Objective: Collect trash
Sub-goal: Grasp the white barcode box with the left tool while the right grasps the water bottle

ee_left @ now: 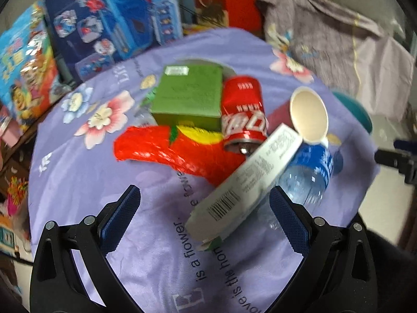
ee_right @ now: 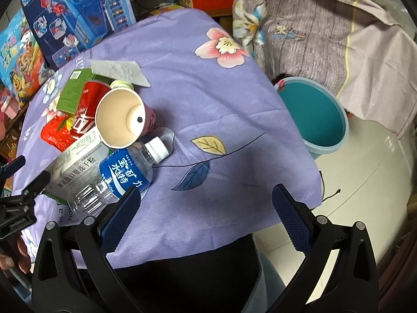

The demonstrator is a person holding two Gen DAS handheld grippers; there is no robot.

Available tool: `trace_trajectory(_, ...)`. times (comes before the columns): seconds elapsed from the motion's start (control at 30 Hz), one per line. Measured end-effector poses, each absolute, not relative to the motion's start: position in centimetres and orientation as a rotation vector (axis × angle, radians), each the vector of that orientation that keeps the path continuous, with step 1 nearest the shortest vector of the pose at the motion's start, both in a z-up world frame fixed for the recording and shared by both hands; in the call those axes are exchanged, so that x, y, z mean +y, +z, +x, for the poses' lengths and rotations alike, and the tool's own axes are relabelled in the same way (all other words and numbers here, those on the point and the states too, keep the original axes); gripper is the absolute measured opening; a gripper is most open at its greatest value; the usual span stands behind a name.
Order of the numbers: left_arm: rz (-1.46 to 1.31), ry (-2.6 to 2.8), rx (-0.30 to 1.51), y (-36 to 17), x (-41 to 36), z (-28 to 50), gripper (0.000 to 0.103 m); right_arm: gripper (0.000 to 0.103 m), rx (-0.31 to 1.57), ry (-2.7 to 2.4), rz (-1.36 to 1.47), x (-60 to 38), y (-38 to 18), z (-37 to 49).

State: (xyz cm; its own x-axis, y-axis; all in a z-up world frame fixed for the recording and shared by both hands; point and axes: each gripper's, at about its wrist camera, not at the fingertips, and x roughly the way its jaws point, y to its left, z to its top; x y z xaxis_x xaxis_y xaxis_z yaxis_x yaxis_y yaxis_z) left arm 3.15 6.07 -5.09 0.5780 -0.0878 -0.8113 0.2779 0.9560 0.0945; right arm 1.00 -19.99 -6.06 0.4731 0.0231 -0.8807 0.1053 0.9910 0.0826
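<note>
Both grippers stand wide open and empty: the left gripper (ee_left: 205, 215) hovers just above the white carton (ee_left: 250, 182), the right gripper (ee_right: 206, 215) beside the water bottle (ee_right: 117, 177). Trash lies heaped on the purple tablecloth (ee_right: 208, 91): red can (ee_left: 243, 112), paper cup (ee_right: 120, 117), green box (ee_left: 189, 96), red wrapper (ee_left: 166, 148). A teal bucket (ee_right: 312, 114) stands beside the table.

Trash heaped on purple cloth, placed vs. red cola can (ee_left: 243, 112) lying on side at centre: green box (ee_left: 189, 96) touching its left; crumpled red wrapper (ee_left: 177, 151) in front; white carton (ee_left: 250, 180), tilted, front-right; empty paper cup (ee_left: 308, 116) tipped, right; clear bottle w/ blue label (ee_right: 122, 174) on side, beyond carton.
</note>
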Motion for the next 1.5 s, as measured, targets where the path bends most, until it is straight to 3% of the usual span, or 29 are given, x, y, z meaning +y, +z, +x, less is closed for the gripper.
trace_trajectory(0.27,0.274,-0.380,0.993,-7.3,5.0,4.1,0.088,0.097,1.127,-0.013,0.185,-19.2,-6.9,2.3)
trace_trajectory(0.3,0.284,-0.392,0.994,-7.6,4.7,4.3,0.083,0.097,1.135,0.000,0.201,-19.0,-7.0,2.6)
trace_trajectory(0.33,0.287,-0.403,1.000,-7.9,4.6,4.4,0.068,0.097,1.142,0.013,0.218,-18.7,-7.1,2.9)
trace_trajectory(0.37,0.282,-0.415,1.018,-8.3,4.4,4.5,0.061,0.097,1.148,0.022,0.229,-18.5,-7.1,3.1)
trace_trajectory(0.47,0.244,-0.469,1.013,-8.1,4.4,3.9,0.047,0.094,1.199,0.055,0.290,-17.5,-7.8,3.9)
trace_trajectory(0.53,0.197,-0.513,1.020,-8.0,4.6,3.5,0.041,0.083,1.243,0.066,0.330,-16.8,-8.4,4.5)
trace_trajectory(0.7,0.141,-0.538,1.043,-9.0,5.6,2.9,0.042,0.072,1.305,0.092,0.373,-14.6,-9.6,5.6)
trace_trajectory(1.07,0.104,-0.512,1.073,-10.2,7.5,5.0,0.057,0.074,1.461,0.116,0.491,-11.6,-14.3,7.7)
trace_trajectory(1.33,0.162,-0.540,1.066,-9.3,5.9,6.0,0.067,0.072,1.396,0.061,0.436,-14.4,-13.1,6.2)
trace_trajectory(1.47,0.215,-0.559,1.054,-9.3,4.0,5.9,0.066,0.072,1.362,-0.011,0.426,-16.6,-12.6,6.0)
trace_trajectory(1.5,0.224,-0.568,1.054,-9.3,3.5,5.6,0.058,0.072,1.347,-0.029,0.422,-17.2,-12.4,6.2)
